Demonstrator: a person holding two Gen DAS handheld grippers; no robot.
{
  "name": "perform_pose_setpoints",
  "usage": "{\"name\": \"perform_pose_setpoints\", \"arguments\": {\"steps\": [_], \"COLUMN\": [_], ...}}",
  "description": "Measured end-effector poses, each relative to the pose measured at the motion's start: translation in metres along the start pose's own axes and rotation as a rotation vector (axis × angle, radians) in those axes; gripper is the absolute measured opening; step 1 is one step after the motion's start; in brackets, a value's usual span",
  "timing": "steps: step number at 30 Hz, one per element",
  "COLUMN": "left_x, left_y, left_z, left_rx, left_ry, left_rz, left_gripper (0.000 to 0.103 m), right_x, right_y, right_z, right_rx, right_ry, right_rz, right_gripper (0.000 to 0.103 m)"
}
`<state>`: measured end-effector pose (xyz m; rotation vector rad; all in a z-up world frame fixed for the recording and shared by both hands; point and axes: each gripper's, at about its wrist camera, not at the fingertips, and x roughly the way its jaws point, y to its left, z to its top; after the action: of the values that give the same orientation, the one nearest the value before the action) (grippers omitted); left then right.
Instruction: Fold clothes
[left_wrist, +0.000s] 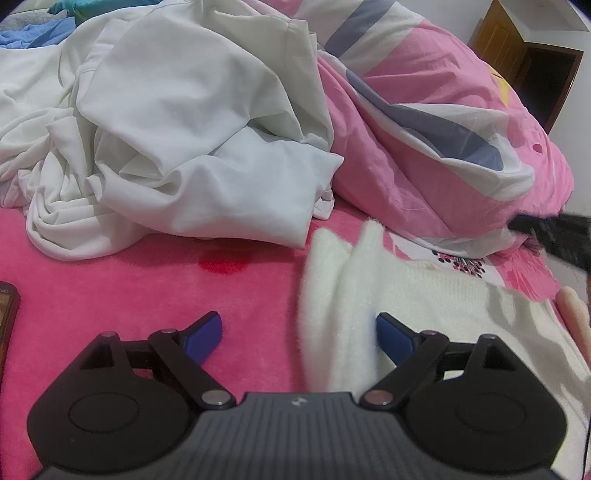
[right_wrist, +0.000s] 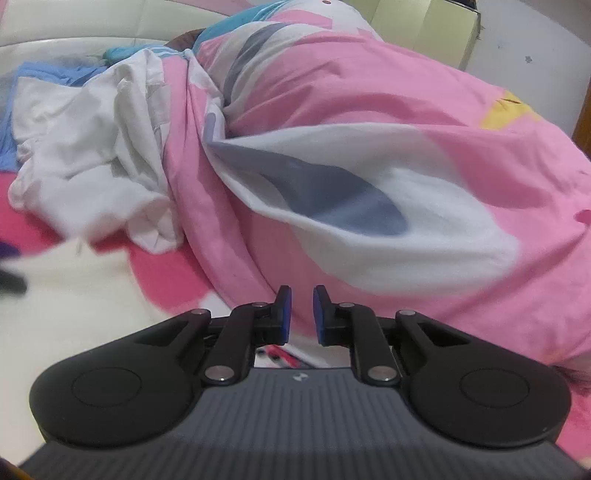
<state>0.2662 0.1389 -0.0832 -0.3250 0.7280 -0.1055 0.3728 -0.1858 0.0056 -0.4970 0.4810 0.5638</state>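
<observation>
Left gripper (left_wrist: 297, 332): jaws spread wide, straddling the fuzzy edge of a white sweater (left_wrist: 424, 306) on the pink blanket (left_wrist: 147, 288). Right gripper (right_wrist: 302, 314): jaws narrowly parted, nothing between, facing the pink duvet (right_wrist: 406, 129). Bare blanket lies left of the sweater.

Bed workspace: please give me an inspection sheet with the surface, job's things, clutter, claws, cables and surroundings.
Surface: pink blanket, red spot on it.
Job's things: fuzzy white sweater flat in front; crumpled white garment behind.
Clutter: pink quilt bunched beside; blue clothes at back; dark item at left edge, unclear.
Claws: left claw open, one finger over the sweater; right claw slightly open, empty.
Cables: nothing seen.
Surroundings: wooden door, white wall.
</observation>
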Motion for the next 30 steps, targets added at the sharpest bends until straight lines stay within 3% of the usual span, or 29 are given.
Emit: {"name": "perform_pose_setpoints", "arguments": {"steps": [3,7,10,14,18,24,28,30], "left_x": [0.001,0.001,0.001,0.001,0.001,0.001,0.001,0.001], "left_y": [-0.001,-0.001,0.0,0.0,0.001,0.001,0.001,0.0], "left_z": [0.0,0.0,-0.001,-0.001,-0.001,-0.002,-0.002,-0.002], "left_rx": [0.003,0.005,0.006,0.006,0.005,0.009,0.01,0.014], "left_ry": [-0.001,-0.002,-0.003,-0.004,-0.003,-0.004,-0.004,-0.005], "left_rz": [0.002,0.002,0.001,-0.003,-0.005,-0.008,-0.006,-0.003], "left_gripper": [0.091,0.092,0.092,0.092,0.092,0.092,0.092,0.092], "right_x": [-0.004,0.005,0.016,0.024,0.022,0.008,0.041,0.039], "right_y": [0.013,0.04,0.051,0.055,0.065,0.067,0.073,0.064], "right_z": [-0.016,-0.028,-0.028,-0.034,-0.036,-0.031,-0.052,-0.051], "right_rx": [-0.116,-0.275,-0.324,-0.342,-0.379,-0.389,-0.372,-0.317], "right_ry": [0.044,0.11,0.148,0.186,0.182,0.078,0.124,0.106], "right_rz": [0.107,0.238,0.272,0.264,0.224,0.093,0.056,0.033], "right_gripper": [0.021,0.022,0.021,0.019,0.003,0.002,0.002,0.004]}}
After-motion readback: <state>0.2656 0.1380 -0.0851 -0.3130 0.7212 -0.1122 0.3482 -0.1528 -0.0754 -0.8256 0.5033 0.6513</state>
